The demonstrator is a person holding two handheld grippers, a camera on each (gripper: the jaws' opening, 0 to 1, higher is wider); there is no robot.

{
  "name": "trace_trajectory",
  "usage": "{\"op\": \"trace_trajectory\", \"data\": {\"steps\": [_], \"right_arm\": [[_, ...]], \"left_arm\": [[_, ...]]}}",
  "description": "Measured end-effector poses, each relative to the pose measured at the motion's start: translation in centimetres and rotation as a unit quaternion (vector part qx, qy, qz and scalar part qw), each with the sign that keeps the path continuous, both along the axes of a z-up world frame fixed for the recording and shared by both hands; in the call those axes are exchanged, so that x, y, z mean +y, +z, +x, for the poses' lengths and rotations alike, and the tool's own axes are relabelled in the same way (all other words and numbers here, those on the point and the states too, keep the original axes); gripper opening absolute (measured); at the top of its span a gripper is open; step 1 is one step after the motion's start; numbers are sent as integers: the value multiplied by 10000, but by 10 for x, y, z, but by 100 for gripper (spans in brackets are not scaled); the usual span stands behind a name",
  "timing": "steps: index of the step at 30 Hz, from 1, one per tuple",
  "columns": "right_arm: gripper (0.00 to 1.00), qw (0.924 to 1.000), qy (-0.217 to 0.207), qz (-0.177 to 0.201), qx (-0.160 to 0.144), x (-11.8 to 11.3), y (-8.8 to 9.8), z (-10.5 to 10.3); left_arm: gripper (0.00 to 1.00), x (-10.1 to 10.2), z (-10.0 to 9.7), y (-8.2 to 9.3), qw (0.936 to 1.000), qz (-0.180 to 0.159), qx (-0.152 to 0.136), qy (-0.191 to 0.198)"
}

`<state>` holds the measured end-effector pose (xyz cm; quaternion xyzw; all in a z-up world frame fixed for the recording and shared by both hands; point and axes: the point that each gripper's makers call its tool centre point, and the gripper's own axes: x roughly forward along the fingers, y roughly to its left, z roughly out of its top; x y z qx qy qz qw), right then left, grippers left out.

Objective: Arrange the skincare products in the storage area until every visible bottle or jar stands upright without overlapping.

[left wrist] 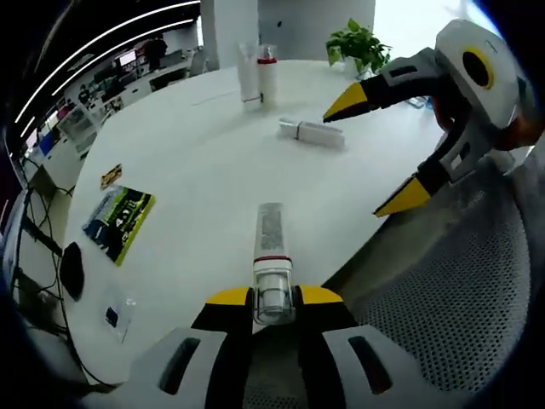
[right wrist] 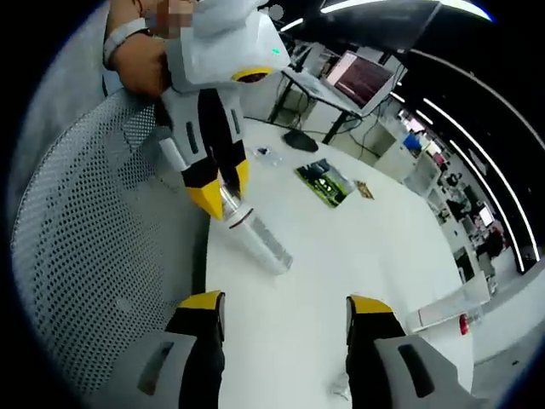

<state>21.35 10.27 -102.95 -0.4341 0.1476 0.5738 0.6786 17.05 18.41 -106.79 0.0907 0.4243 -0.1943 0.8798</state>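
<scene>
Two claws work over the white surface (left wrist: 204, 162): the left claw (left wrist: 274, 296), at the bottom centre of the left gripper view, clamps the cap end of a clear tube (left wrist: 271, 256) lying flat. The right claw (right wrist: 285, 305) hangs wide and unloaded at the bottom of its own view. Two upright bottles (left wrist: 258, 75) stand at top centre, a flat tube (left wrist: 312, 132) just below them.

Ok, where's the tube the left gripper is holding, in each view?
Left gripper view: the tube sits bottom centre, its cap end clamped in the left gripper.
Right gripper view: the tube lies centre-left, jutting from that gripper.
Shared landmark: the green booklet.
</scene>
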Motion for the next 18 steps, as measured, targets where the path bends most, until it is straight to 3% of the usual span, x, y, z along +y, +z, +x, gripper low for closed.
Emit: {"op": "trace_trajectory", "data": {"steps": [3,16,18], "right_arm": [[53,9999,62,-70,-49,0,-4,0],[56,9995,309,-16,0,-5,-15,-9],[56,9983,499,-126,-261,-4,-15,-8]], "left_arm": [[15,0,1,3,10000,-15,-33,-7],[14,-9,4,18,9956,-912,-47,195],[14,-13,4,21,9937,-1104,-16,194]]}}
